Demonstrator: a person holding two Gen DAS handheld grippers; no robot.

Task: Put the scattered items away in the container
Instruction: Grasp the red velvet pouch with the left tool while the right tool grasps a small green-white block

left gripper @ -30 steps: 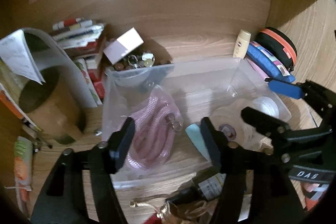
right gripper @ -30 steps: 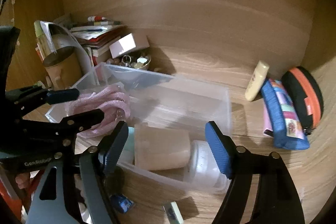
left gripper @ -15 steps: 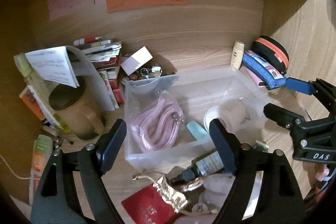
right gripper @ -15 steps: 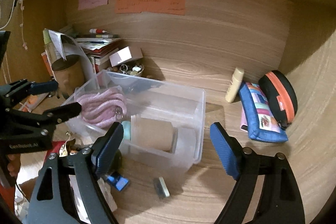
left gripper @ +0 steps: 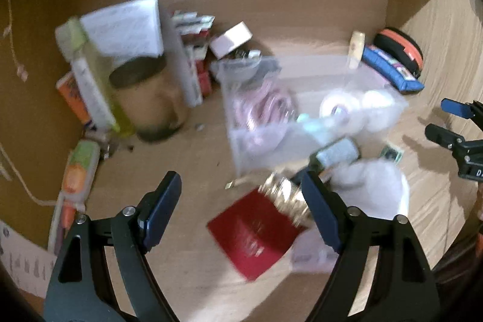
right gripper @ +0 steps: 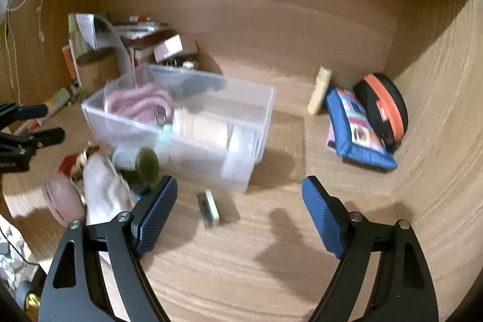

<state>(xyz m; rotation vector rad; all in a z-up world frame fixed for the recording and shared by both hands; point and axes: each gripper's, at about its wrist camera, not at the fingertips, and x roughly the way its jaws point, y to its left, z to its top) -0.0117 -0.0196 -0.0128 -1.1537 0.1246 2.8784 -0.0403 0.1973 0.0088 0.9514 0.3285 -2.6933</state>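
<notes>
Clear plastic is seen mid-table: the container sits on the wooden table, with a pink coiled cord and a tan roll lying inside it. Both sets of fingers are spread wide and nothing is held; the left gripper is hung over a red booklet, the right gripper over bare wood beside a small flat eraser-like piece. A green-ended bottle and white cloth are left outside, just beside the container's front wall.
</notes>
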